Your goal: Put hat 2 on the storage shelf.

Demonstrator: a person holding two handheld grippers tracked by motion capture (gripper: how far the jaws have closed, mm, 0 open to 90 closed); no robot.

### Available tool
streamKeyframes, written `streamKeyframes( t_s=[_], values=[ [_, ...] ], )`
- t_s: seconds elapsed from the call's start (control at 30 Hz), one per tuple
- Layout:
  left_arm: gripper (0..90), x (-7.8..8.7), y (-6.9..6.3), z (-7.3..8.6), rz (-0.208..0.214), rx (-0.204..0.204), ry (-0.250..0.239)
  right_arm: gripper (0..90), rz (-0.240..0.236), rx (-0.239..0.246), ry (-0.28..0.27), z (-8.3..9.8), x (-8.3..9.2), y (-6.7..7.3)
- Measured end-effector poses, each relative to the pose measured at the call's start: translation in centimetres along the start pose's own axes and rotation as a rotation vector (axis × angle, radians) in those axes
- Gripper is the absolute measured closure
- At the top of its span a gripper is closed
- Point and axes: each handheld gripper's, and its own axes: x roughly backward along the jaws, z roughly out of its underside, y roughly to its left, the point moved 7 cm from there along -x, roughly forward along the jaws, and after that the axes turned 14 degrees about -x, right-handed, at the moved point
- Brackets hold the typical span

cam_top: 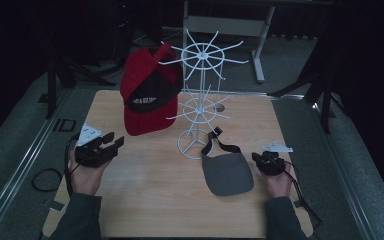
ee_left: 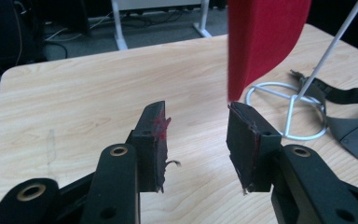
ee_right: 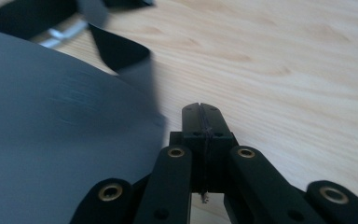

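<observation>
White lettering across the black front panel of the red cap [cam_top: 150, 97] hanging on the white wire rack [cam_top: 200, 95]: one short line, too small and blurred in the high view to be read. Nothing legible on the grey visor [cam_top: 227, 172] lying on the table [cam_top: 145, 190], in the high view or in the right gripper view. No labels, numbers or signs readable anywhere else.
</observation>
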Motion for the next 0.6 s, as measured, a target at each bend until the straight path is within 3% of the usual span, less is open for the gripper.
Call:
streamKeyframes(
  t_s=[0.1, 0.4, 0.6],
  values=[
    [58.3, -0.1, 0.2, 0.6, -0.001, 0.013, 0.011, 90.0, -0.007, 0.032, -0.002, -0.6, -0.1, 0.9],
    [58.3, -0.8, 0.2, 1.9, -0.004, 0.055, 0.028, 90.0, -0.088, 0.054, -0.029, -3.1, -0.4, 3.1],
    [58.0, -1.3, -0.1, 2.5, 0.006, 0.065, 0.037, 90.0, -0.138, 0.079, -0.004, -3.3, -1.0, 4.5]
  ],
)
